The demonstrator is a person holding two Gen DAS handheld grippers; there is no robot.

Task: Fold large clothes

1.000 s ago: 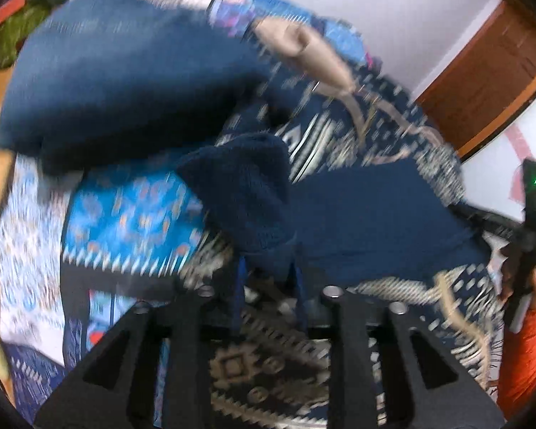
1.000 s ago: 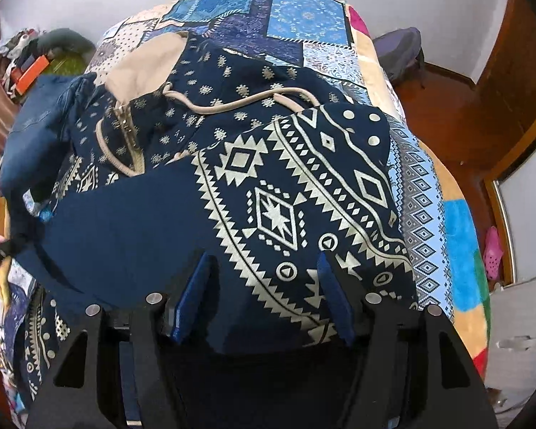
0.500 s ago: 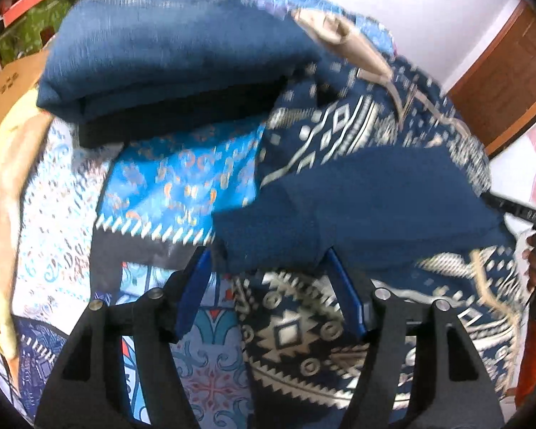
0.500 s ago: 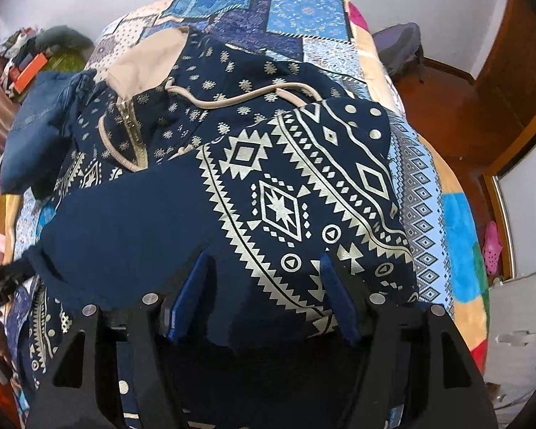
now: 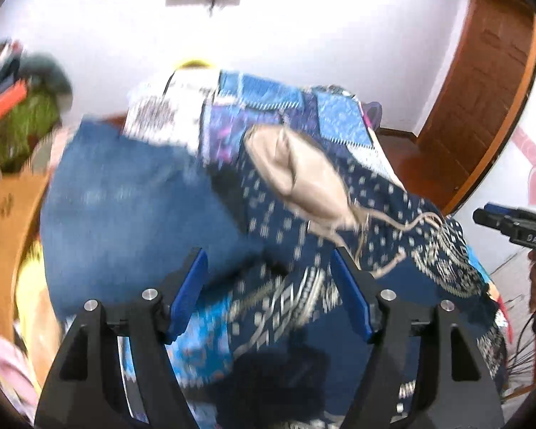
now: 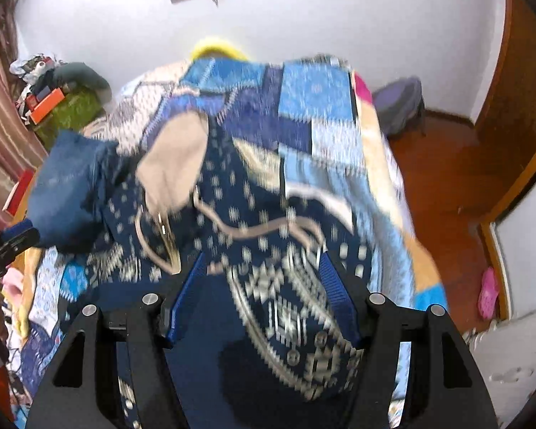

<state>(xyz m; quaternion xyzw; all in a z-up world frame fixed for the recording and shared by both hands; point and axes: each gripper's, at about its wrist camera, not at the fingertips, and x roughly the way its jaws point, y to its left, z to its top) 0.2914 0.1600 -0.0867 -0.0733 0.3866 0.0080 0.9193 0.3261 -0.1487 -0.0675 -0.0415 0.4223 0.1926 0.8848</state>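
Note:
A navy hoodie with a cream pattern [image 6: 268,286] lies spread on the bed, its tan-lined hood [image 6: 171,164] toward the far end. It also shows in the left wrist view [image 5: 339,250], hood [image 5: 296,175] up. My left gripper [image 5: 268,296] is open and empty above the hoodie's left side. My right gripper [image 6: 261,296] is open and empty above the hoodie's patterned body. Both views are blurred by motion.
A folded blue denim garment [image 5: 132,207] lies left of the hoodie on the patchwork bedspread [image 6: 314,100]. Clutter and a green bag [image 6: 68,111] sit at far left. A wooden door [image 5: 489,89] and floor [image 6: 443,186] are on the right.
The left gripper let go of the navy sleeve and opened; the sleeve now lies folded across the hoodie. Both grippers have lifted and tilted up toward the far wall.

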